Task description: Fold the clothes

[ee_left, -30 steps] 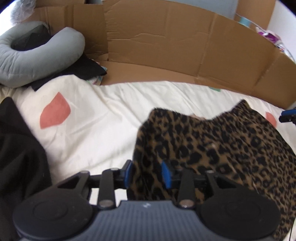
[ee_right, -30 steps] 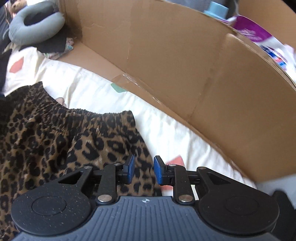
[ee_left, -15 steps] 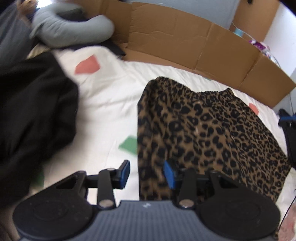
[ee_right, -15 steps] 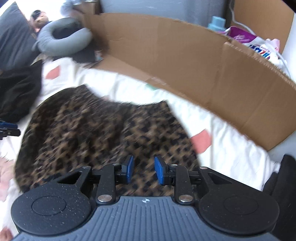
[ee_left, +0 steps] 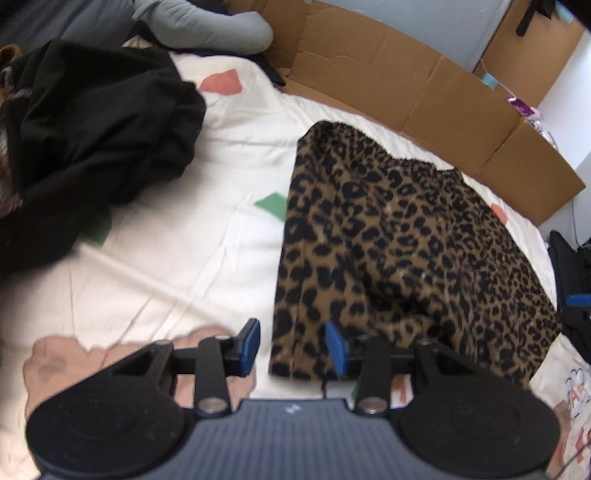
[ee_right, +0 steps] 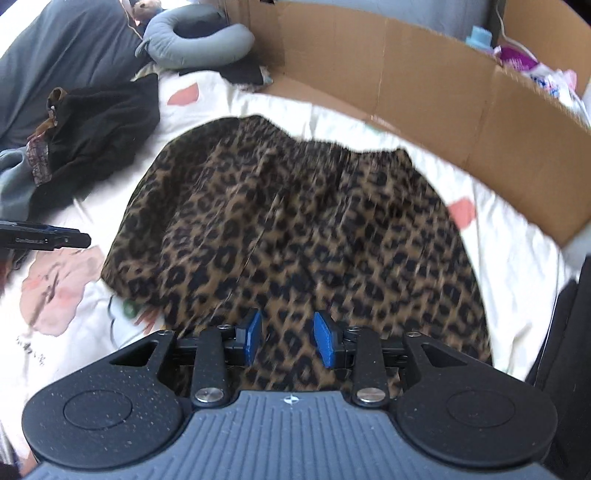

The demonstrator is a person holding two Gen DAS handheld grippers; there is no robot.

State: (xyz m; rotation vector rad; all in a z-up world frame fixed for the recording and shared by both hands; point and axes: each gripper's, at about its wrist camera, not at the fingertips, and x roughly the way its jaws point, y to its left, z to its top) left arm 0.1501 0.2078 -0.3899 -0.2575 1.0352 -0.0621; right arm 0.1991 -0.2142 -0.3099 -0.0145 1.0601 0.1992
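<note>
A leopard-print skirt (ee_left: 399, 236) lies spread flat on the white patterned bedsheet (ee_left: 177, 243), its gathered waistband toward the cardboard. It also shows in the right wrist view (ee_right: 295, 229). My left gripper (ee_left: 291, 347) is open and empty, hovering above the skirt's near left hem corner. My right gripper (ee_right: 287, 338) is open and empty above the skirt's near hem, right of the middle. The left gripper's tip (ee_right: 48, 239) shows at the left edge of the right wrist view.
A black garment pile (ee_left: 85, 125) lies left of the skirt. A grey neck pillow (ee_left: 207, 29) sits at the back left. A cardboard wall (ee_left: 424, 92) borders the bed's far side. Dark items (ee_left: 569, 273) sit off the bed's right edge.
Both grippers have pulled back and up from the skirt's waistband toward its hem. Both jaws have opened wider. The skirt now lies spread flat.
</note>
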